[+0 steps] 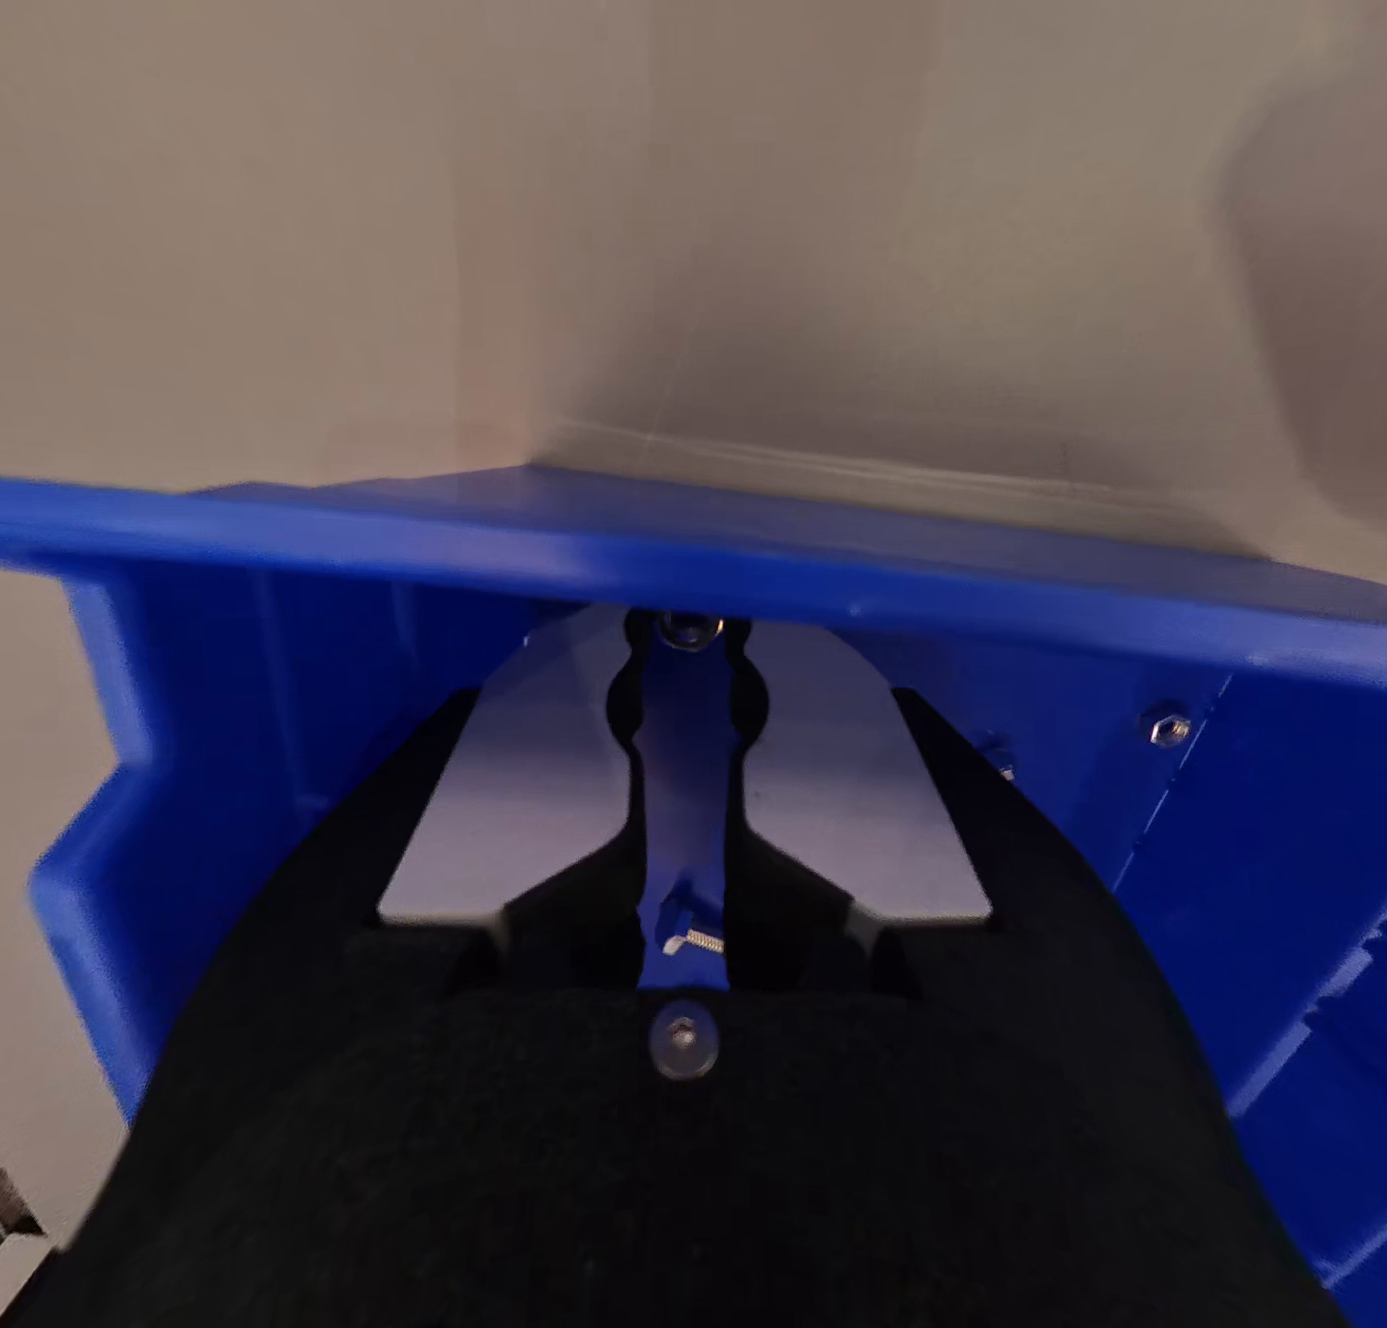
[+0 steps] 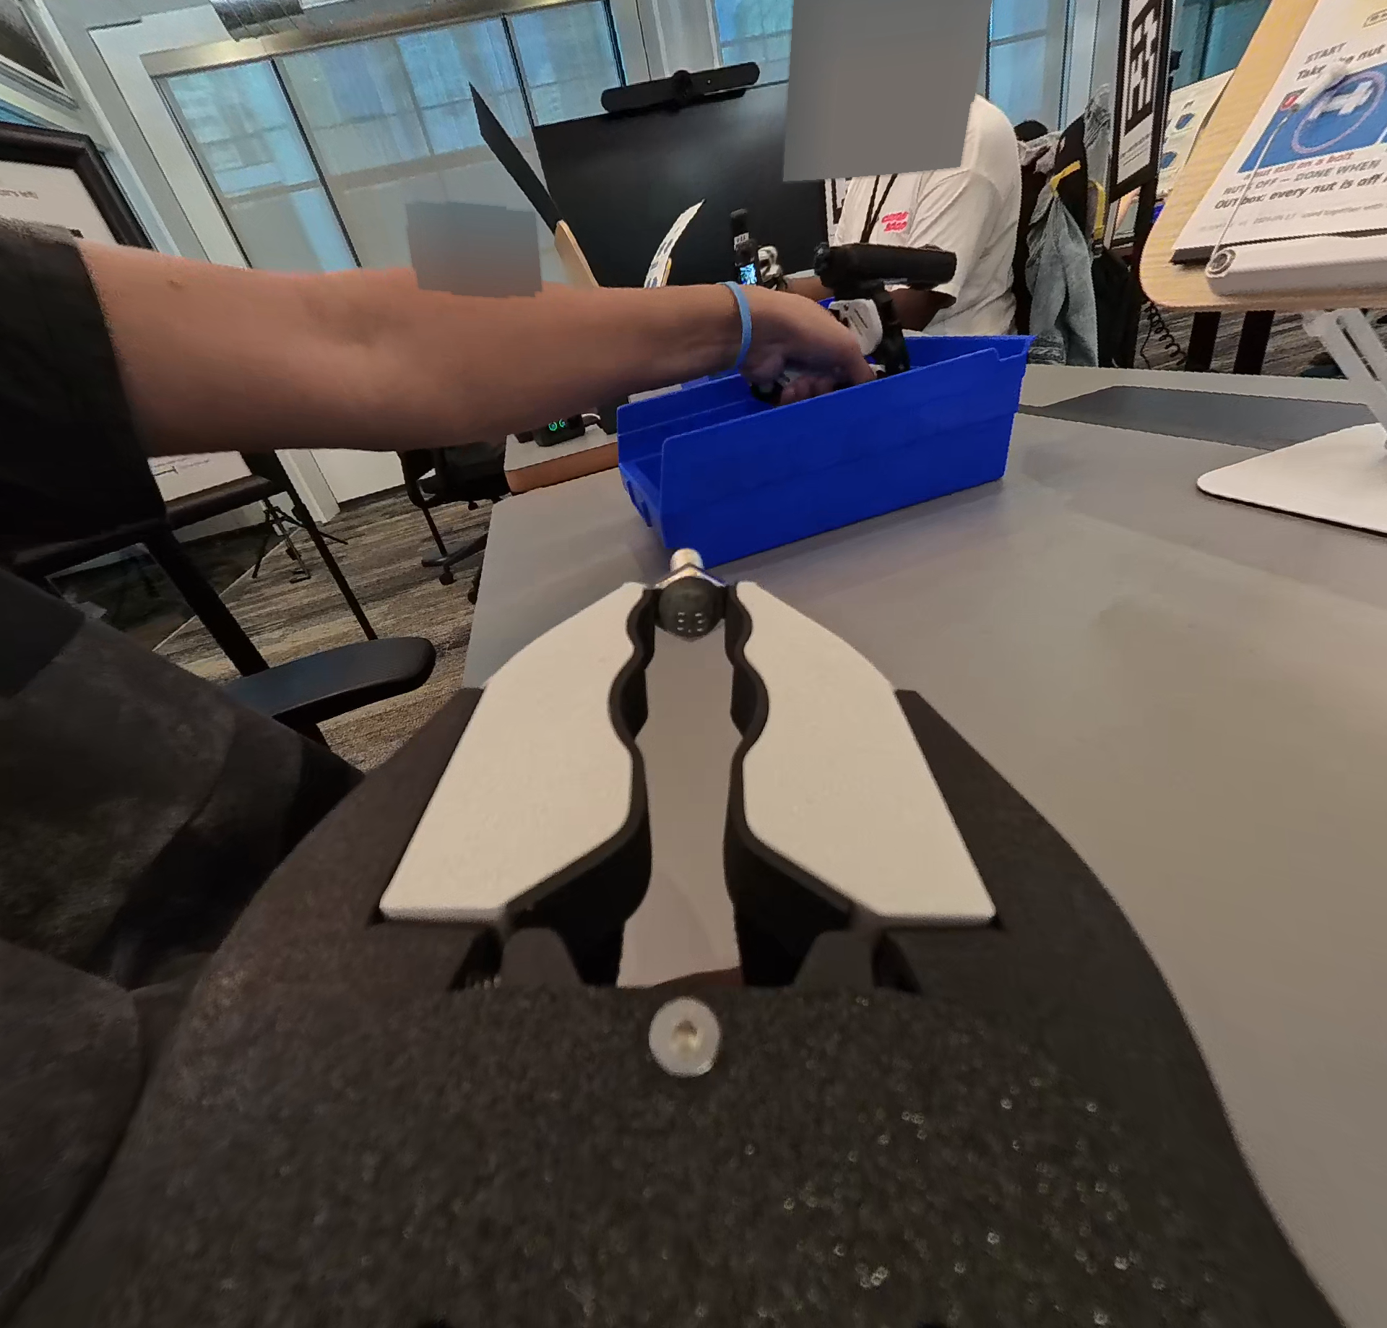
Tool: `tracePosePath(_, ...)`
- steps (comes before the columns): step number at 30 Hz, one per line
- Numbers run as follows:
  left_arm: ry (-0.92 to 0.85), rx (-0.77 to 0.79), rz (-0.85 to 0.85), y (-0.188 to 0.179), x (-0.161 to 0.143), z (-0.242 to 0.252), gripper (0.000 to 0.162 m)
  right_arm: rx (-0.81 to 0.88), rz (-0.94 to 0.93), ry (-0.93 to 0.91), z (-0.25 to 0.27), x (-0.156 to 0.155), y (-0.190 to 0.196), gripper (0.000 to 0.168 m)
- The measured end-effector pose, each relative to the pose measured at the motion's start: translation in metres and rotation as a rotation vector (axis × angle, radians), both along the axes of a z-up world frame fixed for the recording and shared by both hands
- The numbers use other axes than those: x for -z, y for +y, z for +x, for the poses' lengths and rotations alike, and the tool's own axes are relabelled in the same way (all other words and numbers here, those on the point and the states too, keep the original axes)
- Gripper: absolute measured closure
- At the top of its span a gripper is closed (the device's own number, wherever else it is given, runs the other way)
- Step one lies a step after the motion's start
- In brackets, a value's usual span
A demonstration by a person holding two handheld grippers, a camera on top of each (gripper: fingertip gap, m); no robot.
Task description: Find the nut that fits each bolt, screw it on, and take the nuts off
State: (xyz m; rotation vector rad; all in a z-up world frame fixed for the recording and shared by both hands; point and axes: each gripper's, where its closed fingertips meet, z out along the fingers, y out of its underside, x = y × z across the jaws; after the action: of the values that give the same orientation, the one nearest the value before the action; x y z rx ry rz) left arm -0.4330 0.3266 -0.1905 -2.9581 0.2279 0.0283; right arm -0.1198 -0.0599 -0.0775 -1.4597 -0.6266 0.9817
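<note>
My left gripper [image 1: 687, 630] is inside the blue bin [image 1: 675, 541], shut on a small silver nut [image 1: 684, 631] at its tips, close under the bin's far rim. Another nut [image 1: 1163, 729] lies on the bin floor to the right, and a small bolt [image 1: 694, 941] lies under the gripper. My right gripper [image 2: 687, 612] is shut on the head of a silver bolt [image 2: 684, 601] and holds it above the grey table [image 2: 1051, 691], its shank pointing away towards the blue bin [image 2: 818, 444]. The left hand and its gripper [image 2: 863, 316] reach into that bin.
A white stand base [image 2: 1306, 481] sits on the table at right, under a tilted board with an instruction sheet [image 2: 1306, 143]. A person in a white shirt [image 2: 938, 218] sits behind the bin. Office chairs [image 2: 330, 676] stand left of the table edge. Tip to tip, the grippers are about 50 cm apart.
</note>
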Motion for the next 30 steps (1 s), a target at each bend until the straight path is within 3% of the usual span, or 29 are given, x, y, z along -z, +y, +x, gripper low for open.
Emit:
tracePosePath(5, -0.001, 0.045, -0.028, -0.013, -0.002, -0.003, 0.145, 0.0, 0.002, 0.004, 0.0, -0.001, -0.001, 0.151)
tracePosePath(9, -0.139, 0.176, 0.085, -0.024, -0.035, 0.016, 0.144, -0.002, 0.003, -0.003, 0.0, 0.0, -0.002, 0.15)
tracePosePath(12, -0.501, 0.394, 0.249, -0.066, -0.088, 0.071, 0.145, 0.002, 0.005, -0.006, 0.0, 0.0, -0.001, 0.151)
tracePosePath(16, -1.122, 0.61, 0.312, -0.171, -0.165, 0.142, 0.145, 0.02, 0.028, -0.017, 0.001, -0.003, 0.004, 0.151)
tracePosePath(19, -1.435, 0.754, 0.249, -0.242, -0.196, 0.18, 0.145, 0.056, 0.11, -0.024, 0.006, -0.025, 0.017, 0.151)
tracePosePath(22, -1.617, 0.844, 0.092, -0.292, -0.203, 0.216, 0.145, 0.024, 0.221, -0.024, 0.002, -0.062, 0.025, 0.151)
tracePosePath(26, -1.759, 0.839, -0.173, -0.327, -0.196, 0.255, 0.145, 0.013, 0.351, -0.152, -0.012, -0.08, 0.042, 0.151)
tracePosePath(30, -1.799, 0.83, -0.286, -0.341, -0.187, 0.272, 0.145, 0.022, 0.476, -0.259, -0.023, -0.084, 0.04, 0.151)
